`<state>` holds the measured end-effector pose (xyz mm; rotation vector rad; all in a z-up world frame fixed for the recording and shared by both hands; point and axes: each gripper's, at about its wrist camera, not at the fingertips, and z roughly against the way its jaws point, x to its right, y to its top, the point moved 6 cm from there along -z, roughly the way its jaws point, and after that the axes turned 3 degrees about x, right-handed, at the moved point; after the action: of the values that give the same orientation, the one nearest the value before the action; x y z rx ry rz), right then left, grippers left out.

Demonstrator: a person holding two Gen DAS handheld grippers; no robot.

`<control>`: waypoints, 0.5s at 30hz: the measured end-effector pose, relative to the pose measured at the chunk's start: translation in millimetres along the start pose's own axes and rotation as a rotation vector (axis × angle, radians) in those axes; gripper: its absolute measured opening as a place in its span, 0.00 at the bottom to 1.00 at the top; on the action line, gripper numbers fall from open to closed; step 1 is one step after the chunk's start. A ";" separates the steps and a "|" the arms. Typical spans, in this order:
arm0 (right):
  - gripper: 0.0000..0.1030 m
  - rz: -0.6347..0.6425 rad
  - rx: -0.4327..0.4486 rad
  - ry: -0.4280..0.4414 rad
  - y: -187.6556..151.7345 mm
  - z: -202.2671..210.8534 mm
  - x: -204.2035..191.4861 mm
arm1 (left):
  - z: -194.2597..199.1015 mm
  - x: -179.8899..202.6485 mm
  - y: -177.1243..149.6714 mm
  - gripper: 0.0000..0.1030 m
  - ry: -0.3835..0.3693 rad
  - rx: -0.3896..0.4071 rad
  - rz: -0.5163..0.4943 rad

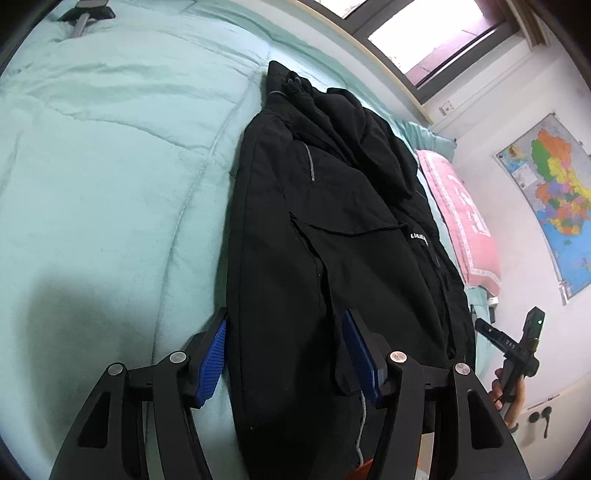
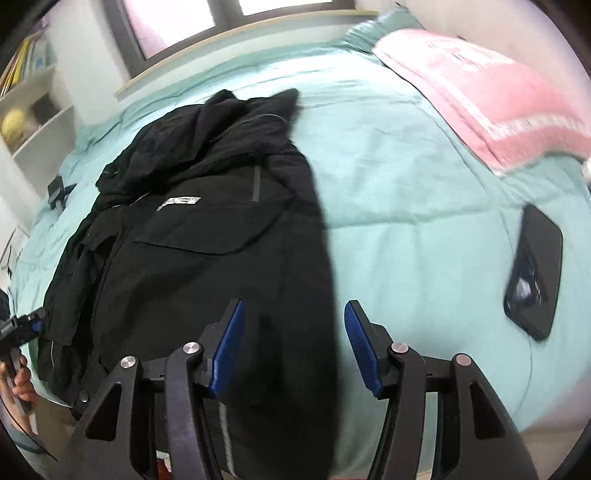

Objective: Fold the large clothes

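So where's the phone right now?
In the right wrist view, the phone lies on the green bedspread, right of the black jacket, below the pink pillow.

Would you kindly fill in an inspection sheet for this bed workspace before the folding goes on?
Surface: mint green quilt covering the bed, lightly creased.
Job's things: black jacket lying lengthwise on the quilt, partly folded, its far end bunched.
Clutter: black phone lying flat on the quilt, apart from the jacket; pink pillow at the bed's far corner; a small dark stand on the quilt.
Grippers: left gripper open, straddling the jacket's near hem; right gripper open, over the jacket's near edge.
Cables: nothing seen.
Surroundings: window, wall map, white shelves.
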<state>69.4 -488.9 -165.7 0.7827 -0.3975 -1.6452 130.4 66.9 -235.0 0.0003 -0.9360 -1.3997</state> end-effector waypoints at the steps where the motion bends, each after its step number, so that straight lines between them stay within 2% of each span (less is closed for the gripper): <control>1: 0.59 -0.014 -0.015 0.001 -3.8 -0.7 7.2 | -0.7 1.1 -2.1 0.60 -0.004 0.000 0.000; 4: 0.59 -0.035 -0.045 0.010 -13.3 -4.1 19.1 | 8.3 -0.9 -8.1 0.60 -0.013 0.000 -0.007; 9: 0.56 -0.081 -0.107 0.137 -28.9 -15.9 16.4 | 11.5 -2.2 -13.8 0.60 -0.027 -0.006 0.001; 10: 0.41 -0.065 -0.108 0.163 -29.2 -16.2 8.8 | 8.8 -2.3 -13.1 0.60 -0.024 -0.012 0.006; 11: 0.35 -0.046 -0.107 0.180 -28.9 -15.2 0.5 | 7.4 -2.8 -11.4 0.60 -0.019 -0.018 0.005; 12: 0.32 -0.029 -0.100 0.184 -26.9 -12.5 -6.4 | 6.7 -0.8 -8.8 0.56 -0.021 -0.015 0.000; 13: 0.25 -0.012 -0.086 0.178 -25.1 -8.7 -10.8 | 9.6 7.6 -4.2 0.45 -0.046 -0.001 -0.018; 15: 0.23 0.031 -0.044 0.169 -15.2 5.0 -22.3 | 24.0 26.1 5.3 0.42 -0.132 0.038 -0.052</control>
<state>56.3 -464.7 -165.8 0.8705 -0.2519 -1.5412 118.5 59.0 -202.1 -0.0398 -1.0783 -1.4435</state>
